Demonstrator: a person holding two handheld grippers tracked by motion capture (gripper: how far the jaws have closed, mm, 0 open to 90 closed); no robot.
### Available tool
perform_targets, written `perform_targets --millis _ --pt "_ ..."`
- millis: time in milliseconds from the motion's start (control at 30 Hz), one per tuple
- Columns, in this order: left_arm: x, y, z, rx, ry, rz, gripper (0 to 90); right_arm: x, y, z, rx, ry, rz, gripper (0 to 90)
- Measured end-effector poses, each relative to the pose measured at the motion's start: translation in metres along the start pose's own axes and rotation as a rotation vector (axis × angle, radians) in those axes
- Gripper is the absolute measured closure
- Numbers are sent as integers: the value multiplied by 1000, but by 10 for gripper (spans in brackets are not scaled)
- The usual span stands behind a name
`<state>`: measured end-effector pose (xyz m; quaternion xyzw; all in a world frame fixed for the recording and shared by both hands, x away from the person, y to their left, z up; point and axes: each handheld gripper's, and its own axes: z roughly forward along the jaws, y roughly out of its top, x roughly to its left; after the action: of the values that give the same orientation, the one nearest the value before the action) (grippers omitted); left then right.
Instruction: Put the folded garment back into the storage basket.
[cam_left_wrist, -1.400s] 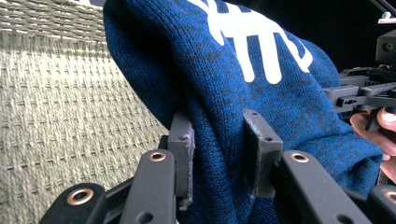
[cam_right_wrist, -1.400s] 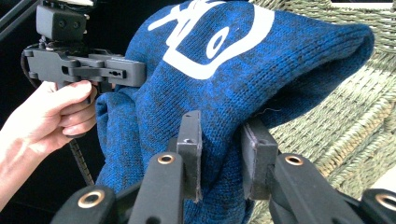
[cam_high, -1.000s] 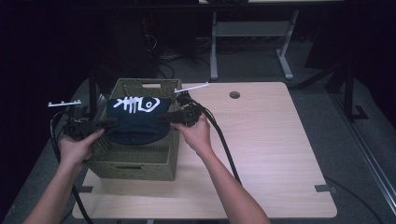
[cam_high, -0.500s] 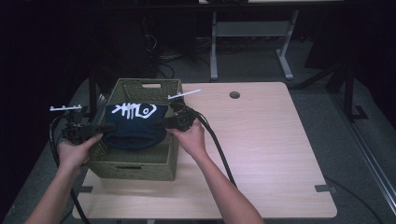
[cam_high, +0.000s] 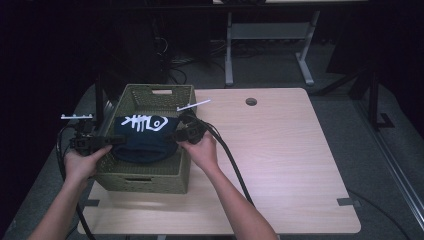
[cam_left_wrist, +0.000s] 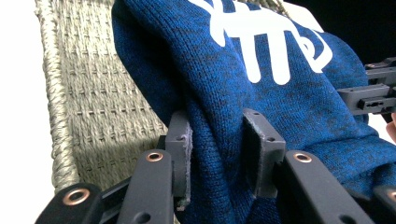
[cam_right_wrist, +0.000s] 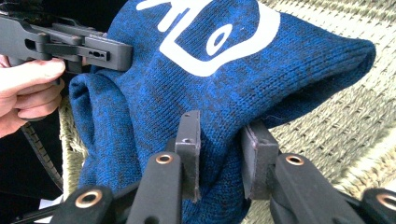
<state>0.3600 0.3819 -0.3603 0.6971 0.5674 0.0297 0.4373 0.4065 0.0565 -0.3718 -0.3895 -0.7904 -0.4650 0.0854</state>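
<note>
Dim room, pale table (cam_high: 280, 165): left gripper (cam_left_wrist: 217, 149) and right gripper (cam_right_wrist: 219, 149) each pinch blue sweater (cam_high: 142, 142) over wicker basket (cam_high: 150, 177); uneven release could drape knit over rim.

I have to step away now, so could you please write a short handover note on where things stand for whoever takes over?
Left hand-held gripper: shut on one side of the folded dark blue knit garment with a white fish-bone print.
Right hand-held gripper: shut on the opposite side.
Garment: held between the two, over the opening of the olive-green woven basket at the left of the light wooden table.
Done: garment folded and brought to the basket.
Left: probably lower it in, release both grips, withdraw.
</note>
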Motion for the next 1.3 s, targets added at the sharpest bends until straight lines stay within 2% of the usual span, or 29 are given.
perform_targets --millis 167,367,467,500,567,633,700,767,933,1067,1133,1300 --pt "1 0 3 12 17 -2 658 -3 -3 3 10 -11 4 709" --pt "2 0 6 36 44 15 648 -4 -5 7 19 -33 -10 699" --pt "2 1 7 29 66 21 636 -2 -4 8 23 -42 -18 681" --pt "2 1 7 31 77 24 626 -2 -4 8 23 -54 -25 658" --pt "-1 2 6 26 140 40 596 1 -3 8 23 -102 -45 590" --pt "-1 4 4 14 168 42 578 7 -1 6 22 -163 -92 558" --pt "-1 5 3 4 167 37 577 10 1 4 17 -189 -124 541" --pt "-2 6 2 -2 166 41 578 12 3 2 15 -183 -131 536" --pt "-6 6 0 -27 119 46 580 11 6 -8 -4 -142 -106 526" --pt "-15 6 -1 -51 80 58 579 8 6 -16 -12 -74 -79 515" --pt "-20 7 -1 -65 63 66 570 7 6 -22 -34 -29 -69 510" --pt "-33 8 2 -81 14 81 551 2 5 -38 -65 30 -54 499"
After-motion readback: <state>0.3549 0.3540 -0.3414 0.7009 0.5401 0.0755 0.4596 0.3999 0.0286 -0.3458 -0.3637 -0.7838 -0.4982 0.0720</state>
